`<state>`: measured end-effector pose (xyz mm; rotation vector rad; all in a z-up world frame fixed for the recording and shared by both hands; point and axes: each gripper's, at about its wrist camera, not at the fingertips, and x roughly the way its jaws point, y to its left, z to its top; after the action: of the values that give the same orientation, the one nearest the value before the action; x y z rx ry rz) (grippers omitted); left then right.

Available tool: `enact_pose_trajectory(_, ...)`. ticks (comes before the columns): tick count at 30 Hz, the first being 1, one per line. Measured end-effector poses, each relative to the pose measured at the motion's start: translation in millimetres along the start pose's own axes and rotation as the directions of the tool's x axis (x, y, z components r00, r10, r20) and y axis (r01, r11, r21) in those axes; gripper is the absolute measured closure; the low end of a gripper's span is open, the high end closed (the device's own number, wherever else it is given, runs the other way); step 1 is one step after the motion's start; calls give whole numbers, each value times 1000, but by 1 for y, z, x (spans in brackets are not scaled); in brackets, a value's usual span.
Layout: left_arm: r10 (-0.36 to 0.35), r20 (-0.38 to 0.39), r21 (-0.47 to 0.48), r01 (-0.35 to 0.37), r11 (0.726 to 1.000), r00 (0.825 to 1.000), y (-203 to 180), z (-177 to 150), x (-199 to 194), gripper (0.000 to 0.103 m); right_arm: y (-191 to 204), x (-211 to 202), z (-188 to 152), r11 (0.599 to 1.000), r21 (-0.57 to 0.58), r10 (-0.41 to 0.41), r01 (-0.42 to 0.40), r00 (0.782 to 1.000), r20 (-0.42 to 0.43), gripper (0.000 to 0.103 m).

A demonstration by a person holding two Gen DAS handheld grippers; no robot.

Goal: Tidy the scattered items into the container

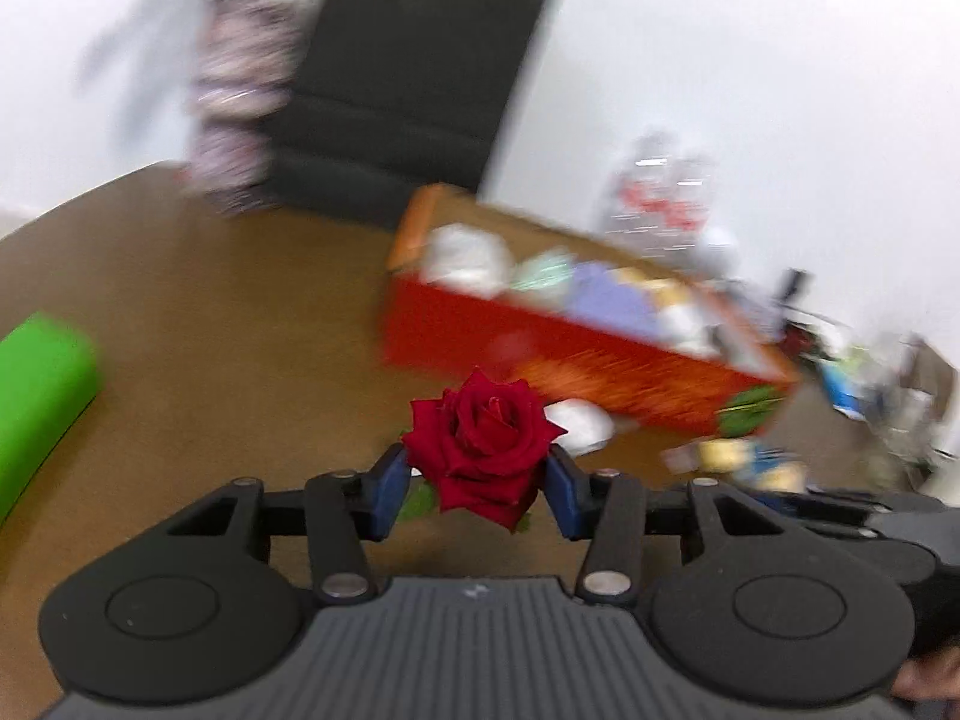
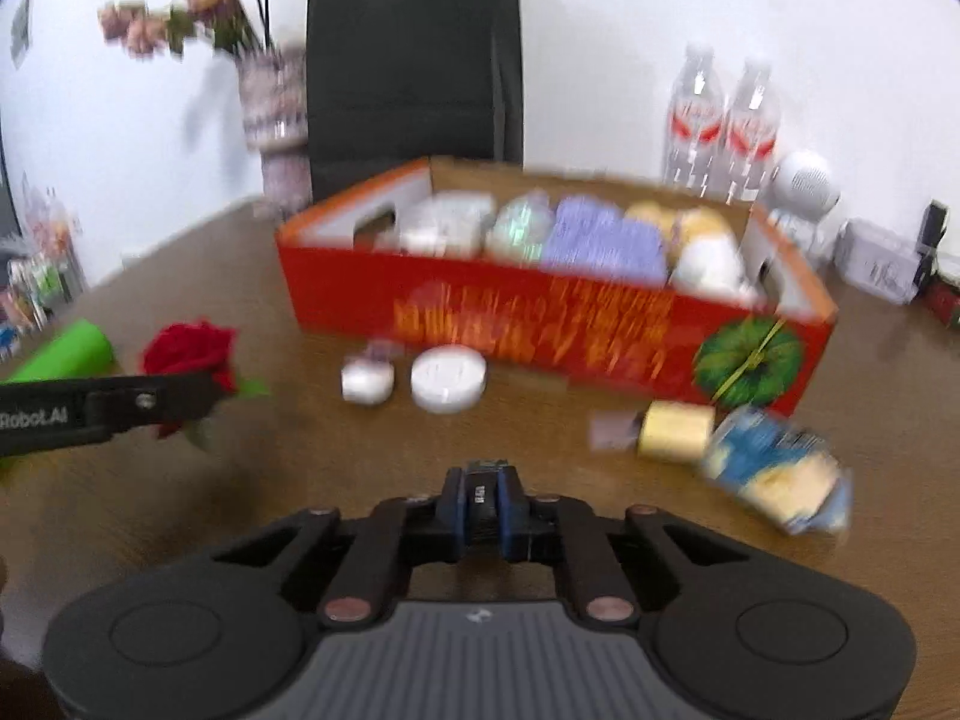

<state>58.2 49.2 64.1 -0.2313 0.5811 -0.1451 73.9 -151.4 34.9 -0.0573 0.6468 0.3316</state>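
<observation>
My left gripper (image 1: 477, 480) is shut on a red rose (image 1: 483, 441) and holds it above the brown table; it also shows in the right wrist view (image 2: 191, 354) at the left. The red cardboard box (image 2: 540, 324) stands beyond, holding several packets. My right gripper (image 2: 483, 501) is shut and empty, low over the table in front of the box. On the table before the box lie a white round tin (image 2: 447, 376), a small white jar (image 2: 366, 381), a yellow packet (image 2: 675, 432) and a blue-and-yellow bag (image 2: 777, 471).
A green roll (image 2: 66, 351) lies at the left. A vase of flowers (image 2: 273, 108) and a black chair (image 2: 414, 72) stand behind the box. Water bottles (image 2: 723, 120) and a white speaker (image 2: 801, 183) stand at the back right.
</observation>
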Motion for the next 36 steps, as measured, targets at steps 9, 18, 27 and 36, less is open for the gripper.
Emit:
enact_pose_trajectory(9, 68, -198, 100, -49, 994, 978, -39, 132, 145, 53, -90, 29, 149, 997, 73, -30, 32, 999, -31, 93)
enact_pose_trajectory(18, 123, -244, 100, -101, 990, 962, -25, 134, 165, 17, -113, 101, 155, 981, 181, -17, 69, 962, -274, 38)
enact_pose_trajectory(27, 161, -163, 28, -158, 987, 973, -10, 86, 70, 0, -85, 26, 108, 974, 216, -25, 72, 976, -215, 7)
enact_pose_trajectory(36, 142, -110, 134, -126, 983, 984, -15, -58, -8, 0, -21, -23, -47, 985, 124, -108, 122, 987, -116, 0)
